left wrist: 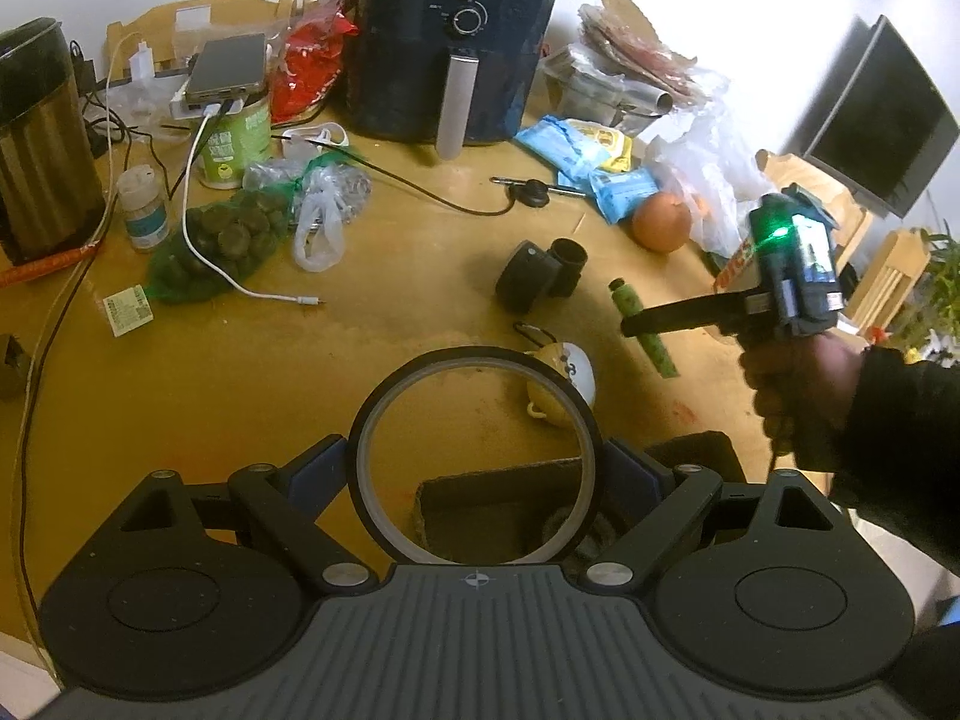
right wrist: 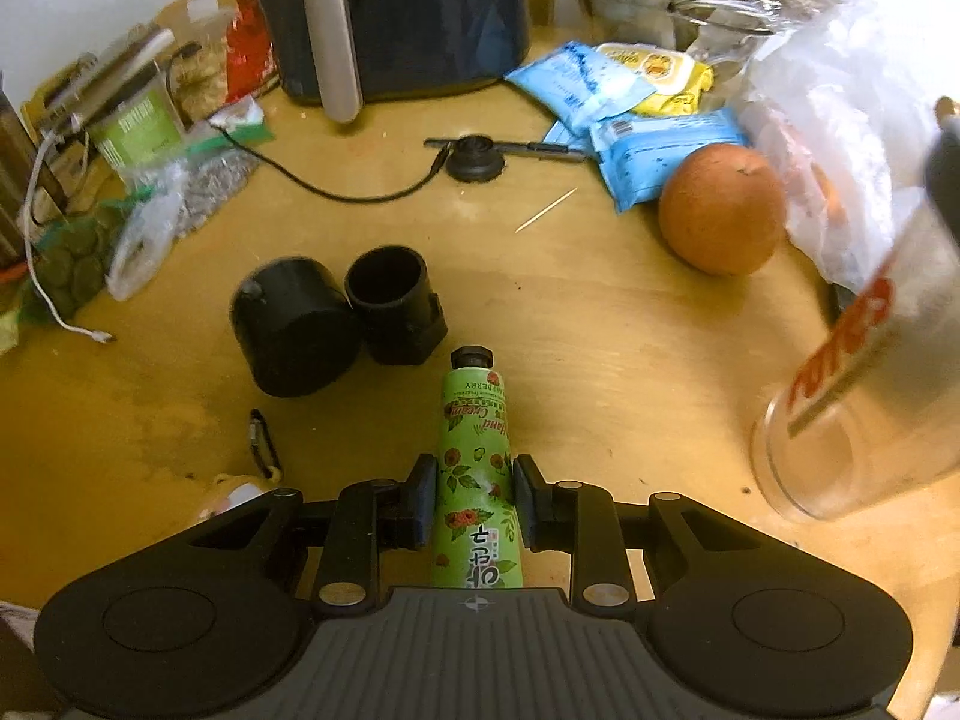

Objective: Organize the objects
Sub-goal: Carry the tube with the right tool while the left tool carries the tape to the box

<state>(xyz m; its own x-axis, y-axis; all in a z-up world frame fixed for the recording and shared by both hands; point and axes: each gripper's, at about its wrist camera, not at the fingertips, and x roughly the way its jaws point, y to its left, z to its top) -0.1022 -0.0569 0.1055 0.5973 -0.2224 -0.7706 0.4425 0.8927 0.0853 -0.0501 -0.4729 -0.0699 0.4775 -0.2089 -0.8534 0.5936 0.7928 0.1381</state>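
My left gripper (left wrist: 475,468) is shut on a black tape ring (left wrist: 474,459), held upright above a cardboard box (left wrist: 498,510) at the table's near edge. My right gripper (right wrist: 474,495) has its pads either side of a green hand cream tube (right wrist: 474,456) that lies on the table, cap pointing away. The pads touch the tube's sides. In the left wrist view the right gripper (left wrist: 636,324) shows at the right, over the tube (left wrist: 645,330). Two black cylindrical parts (right wrist: 336,318) lie just beyond the tube.
A dark air fryer (left wrist: 456,42) stands at the back. An orange (right wrist: 720,207), blue snack packets (right wrist: 636,138), a plastic bag (right wrist: 840,120) and a clear cup (right wrist: 864,396) are at the right. A keyring toy (left wrist: 561,384), cables, a net of nuts (left wrist: 222,240) and a can (left wrist: 231,144) are at the left.
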